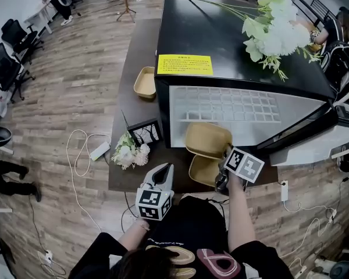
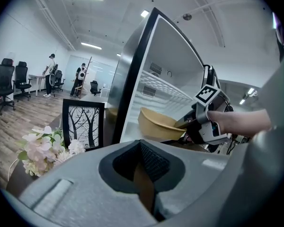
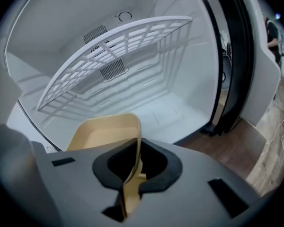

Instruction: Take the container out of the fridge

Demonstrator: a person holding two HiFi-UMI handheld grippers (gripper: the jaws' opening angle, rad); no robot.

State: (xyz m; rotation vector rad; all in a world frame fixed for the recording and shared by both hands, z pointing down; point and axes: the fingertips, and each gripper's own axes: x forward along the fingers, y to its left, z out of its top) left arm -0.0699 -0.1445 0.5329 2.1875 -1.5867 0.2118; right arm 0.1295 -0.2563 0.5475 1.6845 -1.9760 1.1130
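The black fridge (image 1: 232, 45) stands on a dark table (image 1: 139, 45) with its door (image 1: 305, 127) swung open to the right. A tan container (image 1: 207, 139) hangs just in front of the white fridge opening. My right gripper (image 1: 225, 157) is shut on its near rim. In the right gripper view the container (image 3: 104, 131) runs between the right gripper (image 3: 132, 167) jaws, with the wire shelf (image 3: 118, 46) behind it. The left gripper (image 1: 161, 173) hovers at the table's near edge, left of the container and clear of it. Its jaws look shut and empty (image 2: 143, 174). From there I see the container (image 2: 158, 123) and the right gripper (image 2: 188, 122).
A second tan container (image 1: 203, 170) lies on the table under the held one, and a third (image 1: 144, 82) sits left of the fridge. A picture frame (image 1: 145, 132) and small flowers (image 1: 128, 151) stand at the left. A bouquet (image 1: 273, 28) tops the fridge. Cables (image 1: 75, 156) trail across the floor.
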